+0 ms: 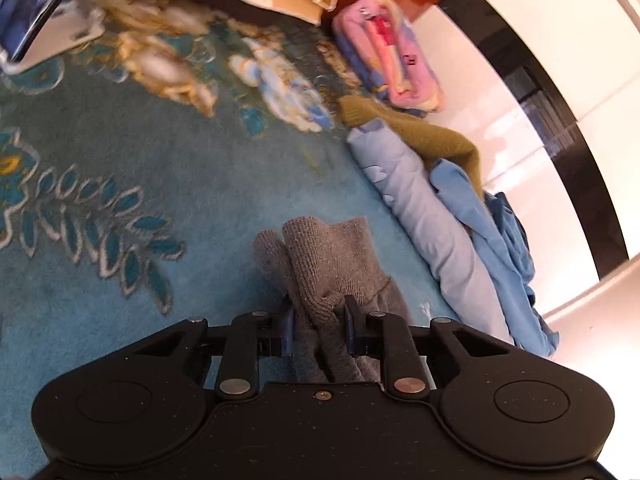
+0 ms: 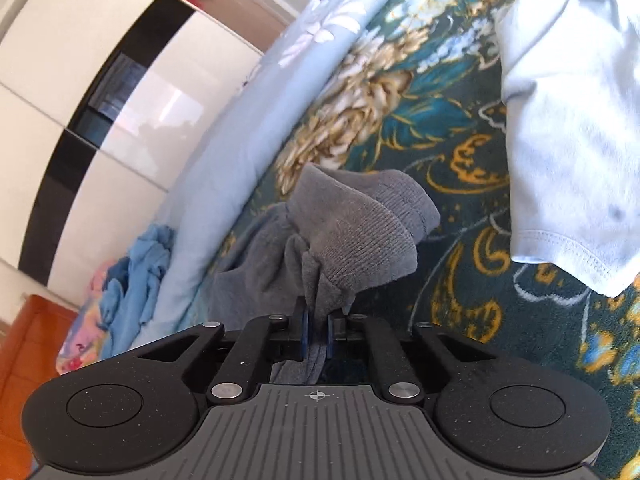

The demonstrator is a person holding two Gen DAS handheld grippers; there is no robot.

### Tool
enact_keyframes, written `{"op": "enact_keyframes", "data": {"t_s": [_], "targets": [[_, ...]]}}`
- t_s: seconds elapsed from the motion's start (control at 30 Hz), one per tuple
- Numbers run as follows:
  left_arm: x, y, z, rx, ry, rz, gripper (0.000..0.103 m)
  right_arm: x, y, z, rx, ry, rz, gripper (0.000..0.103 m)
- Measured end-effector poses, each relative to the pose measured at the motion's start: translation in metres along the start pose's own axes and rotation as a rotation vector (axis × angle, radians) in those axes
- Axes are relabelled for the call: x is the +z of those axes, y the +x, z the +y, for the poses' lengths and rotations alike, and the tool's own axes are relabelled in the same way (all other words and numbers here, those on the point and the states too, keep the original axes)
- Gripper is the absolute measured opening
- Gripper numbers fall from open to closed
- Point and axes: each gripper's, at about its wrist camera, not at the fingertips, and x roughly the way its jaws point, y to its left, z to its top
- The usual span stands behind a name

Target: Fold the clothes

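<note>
A grey knitted sock [image 1: 324,264] is held between both grippers above a teal floral blanket [image 1: 160,168]. My left gripper [image 1: 320,328] is shut on one end of it, the knit bunched between the blue pads. My right gripper [image 2: 318,332] is shut on the other end of the grey sock [image 2: 352,232], whose cuff folds over in front of the fingers. More grey fabric [image 2: 248,280] hangs down to the left of the right gripper.
A pile of light blue and blue clothes [image 1: 460,216] with an olive knit [image 1: 432,136] lies right of the left gripper. A pink folded bundle [image 1: 388,52] lies farther back. A white T-shirt [image 2: 568,120] lies at the right. A white and black wardrobe [image 2: 100,80] stands behind.
</note>
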Motion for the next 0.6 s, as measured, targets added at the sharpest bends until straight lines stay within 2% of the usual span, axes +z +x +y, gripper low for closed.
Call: {"op": "enact_keyframes", "data": {"t_s": [0.07,0.13,0.2,0.23,0.3,0.4,0.53,0.6], "targets": [[-0.002,0.005,0.004,0.036,-0.003,0.024,0.021,-0.005,0.008,-0.002,-0.042,-0.007,0.030,0.006],[-0.004,0.003,0.004,0.043,0.006,0.020,0.022,-0.008,0.009,-0.005,-0.045,0.006,0.036,0.008],[-0.004,-0.003,-0.006,0.050,0.037,0.002,0.022,-0.009,0.007,-0.006,-0.067,0.015,0.039,0.018],[-0.004,-0.007,-0.014,0.053,0.065,-0.012,0.022,-0.008,0.005,-0.004,-0.089,0.005,0.041,0.029],[-0.009,-0.020,-0.042,0.047,0.195,-0.063,0.022,-0.007,-0.006,0.003,-0.120,-0.051,0.025,0.034],[-0.030,-0.043,-0.095,-0.002,0.406,-0.144,0.022,-0.008,-0.025,0.018,-0.154,-0.163,-0.023,0.041],[-0.076,-0.065,-0.162,-0.131,0.618,-0.180,0.022,-0.014,-0.042,0.030,-0.153,-0.227,-0.052,0.042],[-0.109,-0.070,-0.195,-0.218,0.746,-0.154,0.022,-0.018,-0.046,0.035,-0.144,-0.261,-0.054,0.041]]}}
